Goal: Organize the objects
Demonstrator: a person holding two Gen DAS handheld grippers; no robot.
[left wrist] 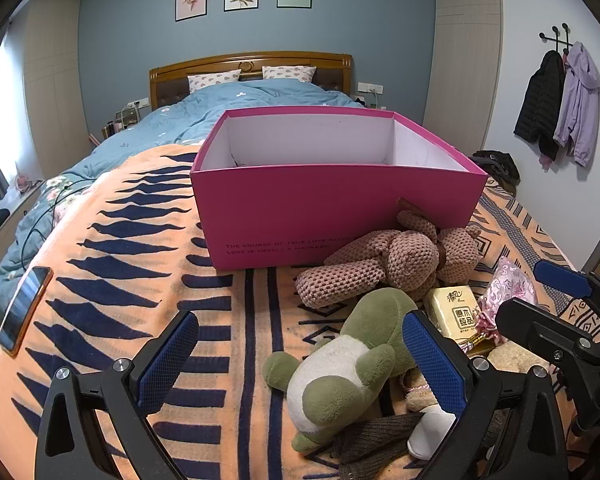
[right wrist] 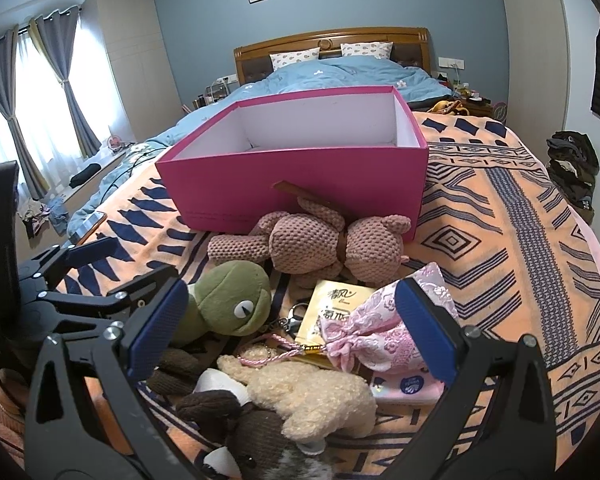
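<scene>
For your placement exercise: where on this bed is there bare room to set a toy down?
Bare blanket lies between the smartphone and pink cardboard box, and right of that box. The box interior looks empty. It's crowded around the green plush frog and brown knitted bear.

2 wrist views — low, near, facing pink box.

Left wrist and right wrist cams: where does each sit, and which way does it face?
Left wrist: on the left hand-held gripper, low over the blanket's left, facing the pink box and headboard; its open fingers show, the right hand-held gripper at the right edge.
Right wrist: on the right hand-held gripper, facing likewise above the toy pile; its open fingers show, the left one beside.
Shared: box, brown bear, green turtle.
</scene>
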